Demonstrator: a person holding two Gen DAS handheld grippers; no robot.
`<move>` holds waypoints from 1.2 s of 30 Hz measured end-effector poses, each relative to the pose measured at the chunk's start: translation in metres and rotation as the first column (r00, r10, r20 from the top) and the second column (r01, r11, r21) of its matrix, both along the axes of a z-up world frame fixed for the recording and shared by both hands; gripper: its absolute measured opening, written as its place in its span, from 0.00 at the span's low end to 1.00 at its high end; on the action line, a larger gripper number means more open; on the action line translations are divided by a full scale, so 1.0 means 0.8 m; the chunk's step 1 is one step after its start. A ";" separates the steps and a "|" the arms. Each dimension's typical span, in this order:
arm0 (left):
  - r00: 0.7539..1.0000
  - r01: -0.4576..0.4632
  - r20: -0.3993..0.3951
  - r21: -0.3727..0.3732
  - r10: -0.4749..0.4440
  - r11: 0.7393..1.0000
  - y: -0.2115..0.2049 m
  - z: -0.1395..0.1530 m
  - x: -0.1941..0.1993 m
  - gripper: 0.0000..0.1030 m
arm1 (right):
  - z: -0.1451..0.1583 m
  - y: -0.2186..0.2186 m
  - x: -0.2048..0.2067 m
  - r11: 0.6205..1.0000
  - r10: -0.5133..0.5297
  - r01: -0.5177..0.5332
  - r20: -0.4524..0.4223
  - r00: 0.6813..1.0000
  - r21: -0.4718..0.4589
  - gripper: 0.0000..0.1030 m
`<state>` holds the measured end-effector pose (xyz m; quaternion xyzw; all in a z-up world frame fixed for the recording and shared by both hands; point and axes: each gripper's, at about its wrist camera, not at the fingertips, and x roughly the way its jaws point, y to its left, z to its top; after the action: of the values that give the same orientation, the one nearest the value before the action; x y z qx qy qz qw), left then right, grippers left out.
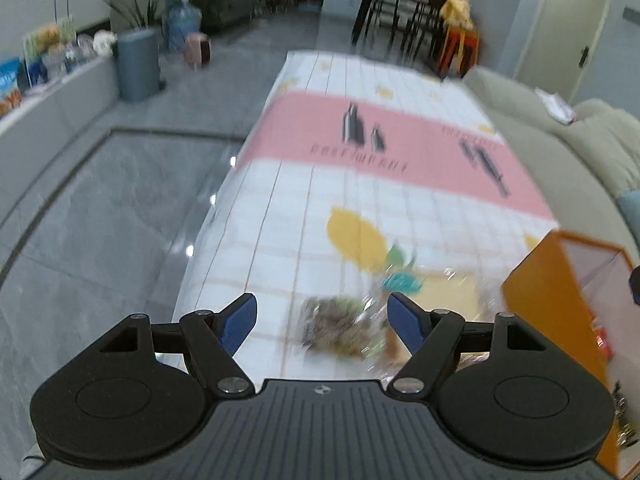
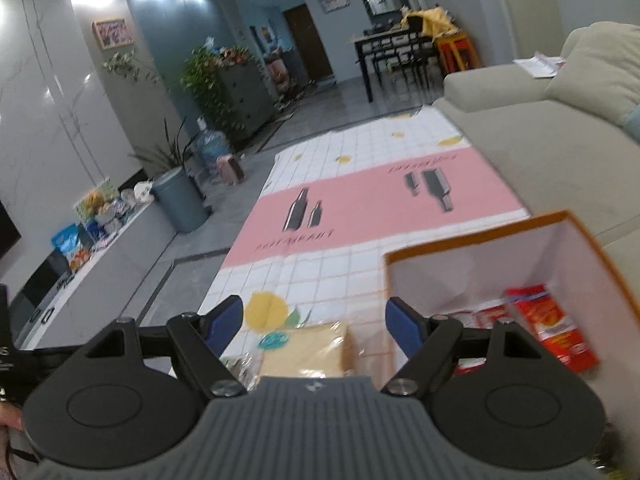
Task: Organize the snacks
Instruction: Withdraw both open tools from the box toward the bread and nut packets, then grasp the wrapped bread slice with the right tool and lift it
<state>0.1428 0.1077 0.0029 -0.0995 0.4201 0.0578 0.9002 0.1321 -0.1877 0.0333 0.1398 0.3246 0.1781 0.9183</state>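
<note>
My left gripper [image 1: 322, 316] is open and empty above the table, with a clear bag of brownish-green snacks [image 1: 334, 326] lying just past its fingertips. A pale yellow wrapped snack [image 1: 448, 284] lies beside it, near an orange box [image 1: 560, 304] at the right. My right gripper [image 2: 314, 322] is open and empty. The yellow wrapped snack [image 2: 308, 350] lies below it. The orange box [image 2: 520, 236] stands open to the right and holds red snack packs [image 2: 552, 320]. Both views are motion-blurred.
The table wears a white grid cloth with a pink band [image 1: 380, 140]. A beige sofa [image 2: 540, 120] runs along the right side. A grey floor [image 1: 100, 220] lies left, with a low cabinet bearing snack bags [image 2: 76, 244] and a grey bin [image 1: 138, 64].
</note>
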 end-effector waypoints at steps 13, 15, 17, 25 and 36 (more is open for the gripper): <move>0.975 0.164 -0.148 -0.017 -0.164 0.986 -0.006 -0.060 0.053 0.85 | -0.053 0.060 0.020 0.998 0.062 -0.061 -0.037 0.997 0.017 0.74; 0.971 0.181 -0.162 0.004 -0.178 0.983 -0.017 -0.067 0.056 0.85 | -0.060 0.061 0.021 0.998 0.063 -0.063 -0.049 0.997 0.011 0.74; 0.964 0.200 -0.178 0.008 -0.195 0.980 -0.022 -0.072 0.059 0.85 | -0.067 0.061 0.026 0.997 0.072 -0.072 -0.065 0.995 0.007 0.74; 0.956 0.235 -0.202 0.087 -0.214 0.968 -0.034 -0.088 0.073 0.87 | -0.080 0.059 0.033 0.997 0.072 -0.074 -0.074 0.995 -0.021 0.74; 0.950 0.298 -0.127 0.085 -0.286 0.951 -0.026 -0.044 0.036 0.85 | -0.075 0.057 0.036 0.998 0.057 -0.058 -0.074 0.996 -0.021 0.74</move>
<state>0.1719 0.0869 -0.0321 0.0139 0.4768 -0.0488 0.8776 0.1606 -0.1425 -0.0264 0.1262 0.3640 0.1955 0.9019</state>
